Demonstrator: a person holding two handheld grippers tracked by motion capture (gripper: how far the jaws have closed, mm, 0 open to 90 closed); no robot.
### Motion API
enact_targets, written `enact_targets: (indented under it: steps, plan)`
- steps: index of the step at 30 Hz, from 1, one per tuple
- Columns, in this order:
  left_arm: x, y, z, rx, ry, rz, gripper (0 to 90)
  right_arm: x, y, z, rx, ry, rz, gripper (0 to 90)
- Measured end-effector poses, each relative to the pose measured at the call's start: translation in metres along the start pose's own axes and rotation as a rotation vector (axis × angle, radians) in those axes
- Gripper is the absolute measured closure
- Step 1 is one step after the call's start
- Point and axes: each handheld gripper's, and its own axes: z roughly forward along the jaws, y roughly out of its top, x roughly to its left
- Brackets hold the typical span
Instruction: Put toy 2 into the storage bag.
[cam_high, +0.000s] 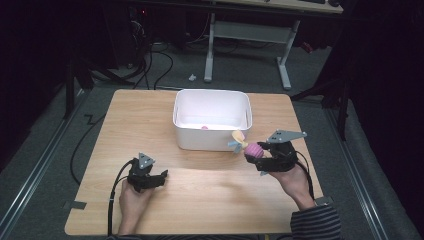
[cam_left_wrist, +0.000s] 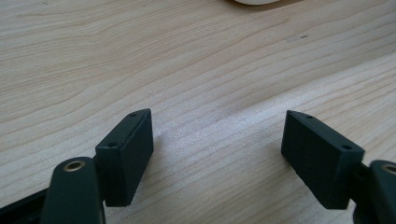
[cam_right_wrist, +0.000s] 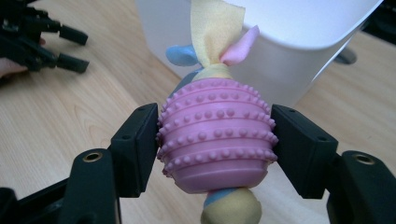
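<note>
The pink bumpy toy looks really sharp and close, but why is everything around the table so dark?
In the right gripper view the pink toy is sharp and evenly lit, the white bin behind slightly soft. In the high view light falls on the table, with a pale glare patch near its middle, while the floor around sinks into near-black.

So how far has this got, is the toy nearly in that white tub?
Partly there. Done: the right gripper has the pink knobbly toy clamped between its jaws, close to the white tub's front corner. In hand: carrying it, probably toward the tub. Left: lifting it over the rim and letting go. The left gripper is open on the table, holding nothing.
</note>
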Motion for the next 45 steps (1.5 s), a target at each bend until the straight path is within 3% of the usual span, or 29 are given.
enact_targets:
  steps: [8,15,23,31,45]
  plan:
    - [0.000,0.000,0.000,-0.001,0.000,0.000,25.5,-0.010,0.031,-0.014,-0.025,-0.019,-0.027,35.4]
    - [0.000,0.000,0.000,-0.001,0.000,0.000,25.5,-0.014,0.052,-0.013,-0.018,-0.039,-0.058,35.4]
    - [0.000,0.000,0.000,-0.001,-0.001,0.000,25.5,-0.023,0.073,-0.006,-0.033,-0.033,-0.043,35.3]
    - [0.000,0.000,0.000,-0.001,0.000,0.000,25.5,-0.027,0.098,0.016,-0.010,-0.040,-0.061,35.2]
    - [0.000,0.000,0.000,-0.002,0.000,0.000,25.5,-0.035,0.115,0.055,0.060,-0.065,-0.070,35.0]
